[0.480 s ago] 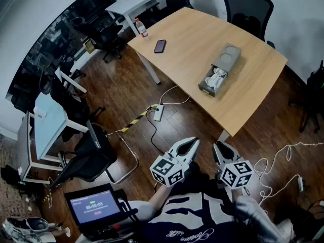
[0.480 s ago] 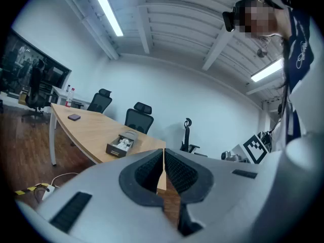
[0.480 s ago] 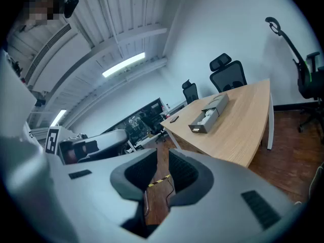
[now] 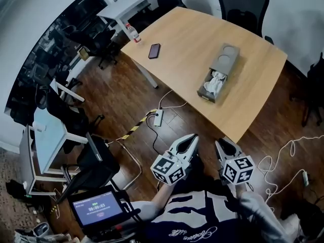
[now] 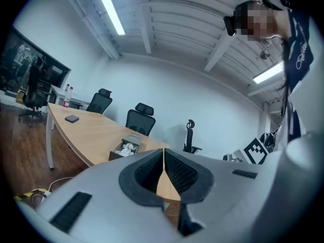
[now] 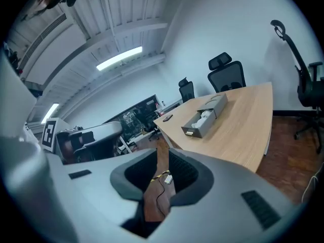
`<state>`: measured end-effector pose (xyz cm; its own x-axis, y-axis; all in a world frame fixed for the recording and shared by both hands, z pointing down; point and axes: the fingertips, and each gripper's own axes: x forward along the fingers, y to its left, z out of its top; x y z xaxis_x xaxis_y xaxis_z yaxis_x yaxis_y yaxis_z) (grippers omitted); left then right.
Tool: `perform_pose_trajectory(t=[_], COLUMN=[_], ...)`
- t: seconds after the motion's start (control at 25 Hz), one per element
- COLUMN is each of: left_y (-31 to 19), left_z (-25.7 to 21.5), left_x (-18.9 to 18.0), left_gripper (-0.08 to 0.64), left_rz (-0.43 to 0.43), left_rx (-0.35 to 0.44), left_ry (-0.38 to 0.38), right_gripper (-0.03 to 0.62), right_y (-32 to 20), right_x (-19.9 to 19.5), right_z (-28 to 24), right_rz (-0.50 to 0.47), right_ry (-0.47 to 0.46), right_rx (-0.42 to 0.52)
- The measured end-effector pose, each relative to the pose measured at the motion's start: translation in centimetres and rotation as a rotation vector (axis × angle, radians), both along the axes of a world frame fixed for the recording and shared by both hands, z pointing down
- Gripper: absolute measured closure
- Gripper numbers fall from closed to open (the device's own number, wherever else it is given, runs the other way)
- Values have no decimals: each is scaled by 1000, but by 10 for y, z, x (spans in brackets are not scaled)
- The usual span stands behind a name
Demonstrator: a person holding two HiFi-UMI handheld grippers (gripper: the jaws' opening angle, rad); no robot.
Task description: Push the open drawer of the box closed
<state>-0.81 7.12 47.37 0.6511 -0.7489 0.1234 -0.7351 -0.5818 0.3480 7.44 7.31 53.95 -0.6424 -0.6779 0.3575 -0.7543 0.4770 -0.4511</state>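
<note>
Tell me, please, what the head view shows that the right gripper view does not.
Only the head view shows the person's striped shirt and the lit screen at the lower left. Only the right gripper view shows the ceiling lights. Both show the wooden table, the box with its drawer pulled open and something white inside, and the dark phone lying farther along the table.
</note>
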Motion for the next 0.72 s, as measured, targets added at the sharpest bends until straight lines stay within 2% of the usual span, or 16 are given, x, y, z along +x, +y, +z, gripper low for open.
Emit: perform_pose_trajectory(t=[0.2,0.36,0.6,0.72], left_y=[-57,-106,-151,-171], left_z=[-2,-10,10,24], left_x=[-29,-55,-71,-77], left_gripper=[561,561,561,561], left_rz=[10,17,118,167], left_rx=[11,35,38,13], left_ry=[-20,-8,-102,-113], right_gripper=[532,532,532,532], right_y=[-49,-89,-132,-155], right_x=[-18,-35,-46,-51], right_z=[6,20,51,67], right_rz=[40,80,158,196], right_ry=[16,0,-17,-22], right_rx=[-26,-86,-171,-210])
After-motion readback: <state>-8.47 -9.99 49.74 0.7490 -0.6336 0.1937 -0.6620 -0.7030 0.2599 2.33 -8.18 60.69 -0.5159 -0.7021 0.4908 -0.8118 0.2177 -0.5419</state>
